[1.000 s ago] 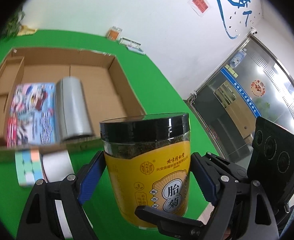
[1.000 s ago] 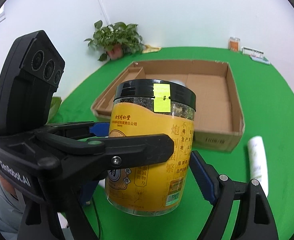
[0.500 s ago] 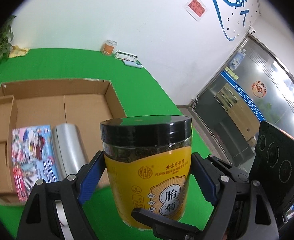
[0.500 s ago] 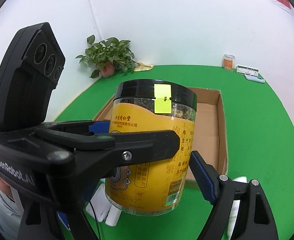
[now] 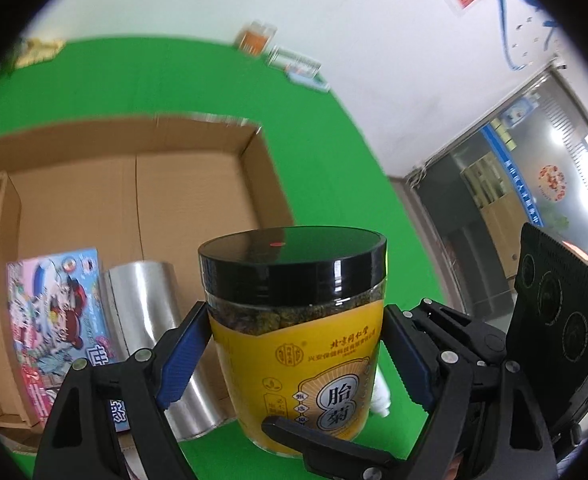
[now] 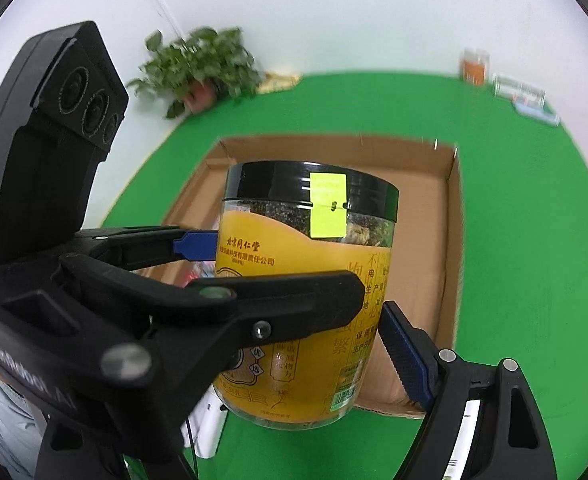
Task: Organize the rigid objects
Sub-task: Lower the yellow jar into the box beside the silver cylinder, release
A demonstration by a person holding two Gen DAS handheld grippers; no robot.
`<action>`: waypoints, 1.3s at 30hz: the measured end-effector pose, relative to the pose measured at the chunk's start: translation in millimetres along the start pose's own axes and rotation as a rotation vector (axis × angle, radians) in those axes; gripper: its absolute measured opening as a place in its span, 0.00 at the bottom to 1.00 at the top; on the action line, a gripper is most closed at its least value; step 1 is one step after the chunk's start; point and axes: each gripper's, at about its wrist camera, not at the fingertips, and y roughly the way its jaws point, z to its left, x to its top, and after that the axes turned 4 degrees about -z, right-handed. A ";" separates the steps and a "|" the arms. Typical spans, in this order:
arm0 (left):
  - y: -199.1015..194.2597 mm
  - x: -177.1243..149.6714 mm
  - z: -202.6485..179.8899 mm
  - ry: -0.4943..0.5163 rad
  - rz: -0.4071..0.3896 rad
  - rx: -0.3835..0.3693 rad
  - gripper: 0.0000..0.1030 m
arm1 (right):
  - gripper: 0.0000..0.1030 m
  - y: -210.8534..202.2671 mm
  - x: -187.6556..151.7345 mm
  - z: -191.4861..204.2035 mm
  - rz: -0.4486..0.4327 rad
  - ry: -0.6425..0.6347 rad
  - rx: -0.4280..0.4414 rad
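A yellow jar with a black lid (image 5: 298, 332) is held upright in the air between both grippers. My left gripper (image 5: 294, 356) is shut on the jar, blue pads on its two sides. My right gripper (image 6: 306, 344) is also shut on the jar (image 6: 310, 280); its right pad (image 6: 404, 354) touches the side, and the left gripper's finger crosses in front of its left side. Behind the jar is an open cardboard box (image 5: 134, 184) holding a silver cylinder (image 5: 150, 332) and a colourful flat box (image 5: 58, 320).
The box (image 6: 450, 248) lies on a green table. A white tube (image 5: 380, 392) lies on the table beyond the jar. A white object (image 6: 210, 428) lies under the jar in the right wrist view. A potted plant (image 6: 198, 68) and small items (image 6: 474, 66) stand by the wall.
Both grippers have carried the jar up and forward toward the box; the box now lies directly behind and below the jar. The grip has not changed.
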 end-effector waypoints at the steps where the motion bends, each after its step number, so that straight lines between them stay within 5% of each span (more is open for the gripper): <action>1: 9.3 -1.3 6.3 -0.015 0.020 -0.001 0.82 | 0.80 6.8 -2.2 -4.0 0.011 0.004 0.002; 11: 65.6 -12.3 29.9 -0.063 0.170 0.037 0.82 | 0.80 74.6 -17.3 -49.4 0.168 0.125 0.066; 19: 78.2 -9.6 23.4 -0.020 0.214 0.081 0.82 | 0.79 92.6 -20.5 -55.2 0.193 0.136 0.043; 22: 62.4 2.3 32.8 -0.036 0.126 0.143 0.74 | 0.79 101.6 -27.4 -51.0 0.228 0.145 0.035; 31: 12.8 -5.9 42.6 -0.034 0.020 0.131 0.73 | 0.81 118.1 -27.9 -40.4 0.244 0.141 -0.022; 36: -48.5 -34.6 22.1 0.064 -0.263 0.232 0.73 | 0.87 112.4 -32.8 -14.6 0.191 0.054 -0.067; 39: -95.4 -69.9 3.1 0.168 -0.444 0.322 0.76 | 0.98 66.0 -44.7 1.3 0.028 0.032 -0.074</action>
